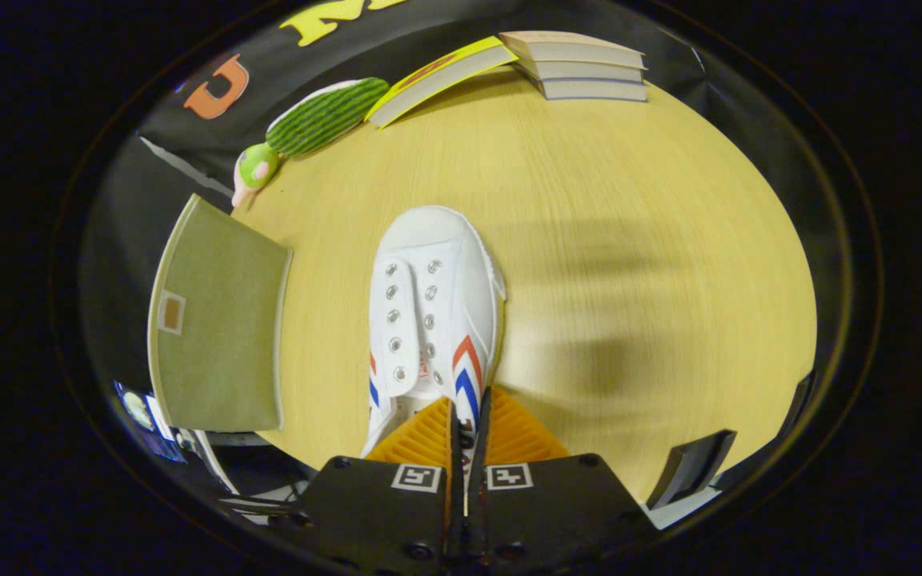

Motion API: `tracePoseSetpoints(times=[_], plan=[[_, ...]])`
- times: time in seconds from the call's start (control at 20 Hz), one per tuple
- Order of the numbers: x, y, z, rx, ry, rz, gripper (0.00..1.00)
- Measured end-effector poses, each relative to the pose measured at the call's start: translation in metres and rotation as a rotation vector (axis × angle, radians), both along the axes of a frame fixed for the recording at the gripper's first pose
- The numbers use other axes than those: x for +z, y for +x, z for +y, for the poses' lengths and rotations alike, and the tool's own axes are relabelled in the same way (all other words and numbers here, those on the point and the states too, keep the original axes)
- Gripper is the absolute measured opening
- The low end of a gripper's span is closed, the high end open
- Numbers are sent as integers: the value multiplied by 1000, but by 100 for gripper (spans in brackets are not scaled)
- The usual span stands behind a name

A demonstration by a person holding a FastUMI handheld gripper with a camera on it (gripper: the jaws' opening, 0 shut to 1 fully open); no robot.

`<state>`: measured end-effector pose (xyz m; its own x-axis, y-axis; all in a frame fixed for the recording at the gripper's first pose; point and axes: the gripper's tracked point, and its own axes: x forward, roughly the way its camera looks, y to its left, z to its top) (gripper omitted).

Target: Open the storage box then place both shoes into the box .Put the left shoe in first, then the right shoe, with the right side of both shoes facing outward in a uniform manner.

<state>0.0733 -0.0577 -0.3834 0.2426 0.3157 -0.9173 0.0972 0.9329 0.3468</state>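
Gripping the white shoe (pixel 435 304) by its thin heel collar, jaws nearly closed on that soft, light canvas rim, toe stretching ahead over the bench (pixel 629 240), olive box (pixel 221 320) off left.

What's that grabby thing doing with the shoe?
A handheld gripper is pinching a white shoe by its heel side, its fingers shut on the shoe's wall. The shoe hangs over a wooden table, toe pointing away. A green storage box sits just to the left, not yet holding any shoe that shows.
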Motion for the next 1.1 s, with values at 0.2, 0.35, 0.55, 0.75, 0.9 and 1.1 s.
tracePoseSetpoints(times=[0.2, 0.35, 0.55, 0.75, 0.9, 1.1], plan=[[26, -1, 16, -133, 142, 9, 6], [62, -7, 26, -184, 168, -6, 6], [130, -11, 49, -173, 157, -81, 6], [202, -11, 91, -126, 159, -188, 6], [234, -12, 128, -84, 139, -238, 6], [258, -10, 185, -31, 95, -278, 6]])
